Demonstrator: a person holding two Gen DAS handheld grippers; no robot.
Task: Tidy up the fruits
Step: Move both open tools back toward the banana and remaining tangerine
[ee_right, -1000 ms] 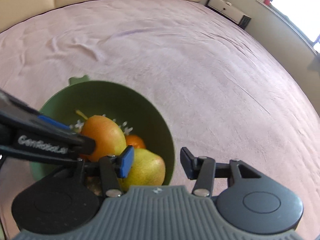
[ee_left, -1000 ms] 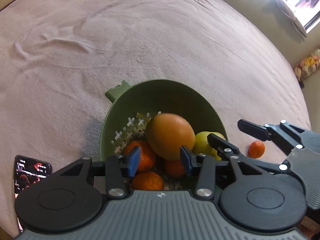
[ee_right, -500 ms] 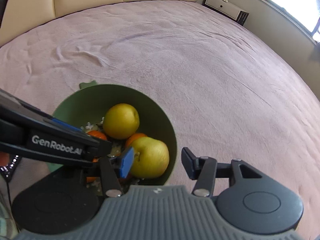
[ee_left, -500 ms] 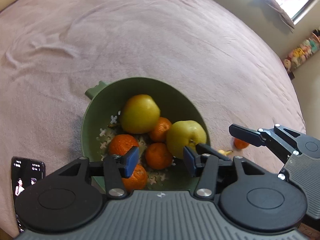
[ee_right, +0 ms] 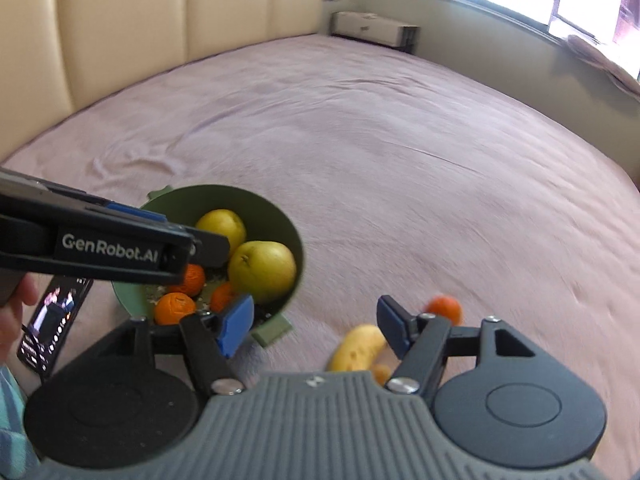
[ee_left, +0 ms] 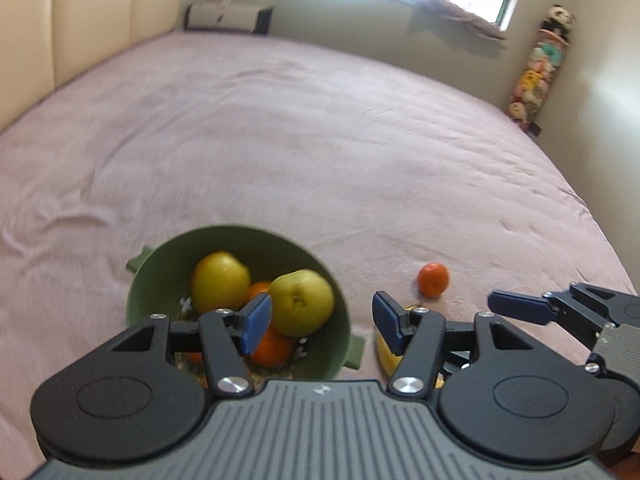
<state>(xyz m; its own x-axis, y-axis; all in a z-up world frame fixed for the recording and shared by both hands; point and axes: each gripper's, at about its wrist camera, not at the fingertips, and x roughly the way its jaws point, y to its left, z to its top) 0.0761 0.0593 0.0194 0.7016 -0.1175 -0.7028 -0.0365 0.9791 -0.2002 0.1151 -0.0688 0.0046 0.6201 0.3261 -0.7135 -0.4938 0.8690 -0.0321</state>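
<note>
A green bowl (ee_left: 168, 264) (ee_right: 294, 236) sits on the pink bedspread. It holds two yellow-green pears (ee_left: 220, 280) (ee_right: 262, 266) and several tangerines (ee_left: 274, 346) (ee_right: 175, 309). A loose tangerine (ee_left: 433, 278) (ee_right: 444, 307) lies on the bed right of the bowl. A banana (ee_left: 386, 354) (ee_right: 358, 347) lies nearer, partly hidden behind my fingers. My left gripper (ee_left: 322, 322) is open and empty above the bowl's near right rim. My right gripper (ee_right: 316, 324) is open and empty, between bowl and banana; it also shows in the left wrist view (ee_left: 520, 308).
A phone (ee_right: 52, 320) with a lit screen lies left of the bowl, by the person's hand. A padded headboard (ee_right: 160, 20) stands at the far left. A low cabinet (ee_right: 374, 32) and a window are beyond the bed. Stuffed toys (ee_left: 540, 68) stand in the corner.
The orange-yellow pear between my left fingers dropped into the bowl. Both grippers have pulled back and tilted up, bringing the banana and the room into view.
</note>
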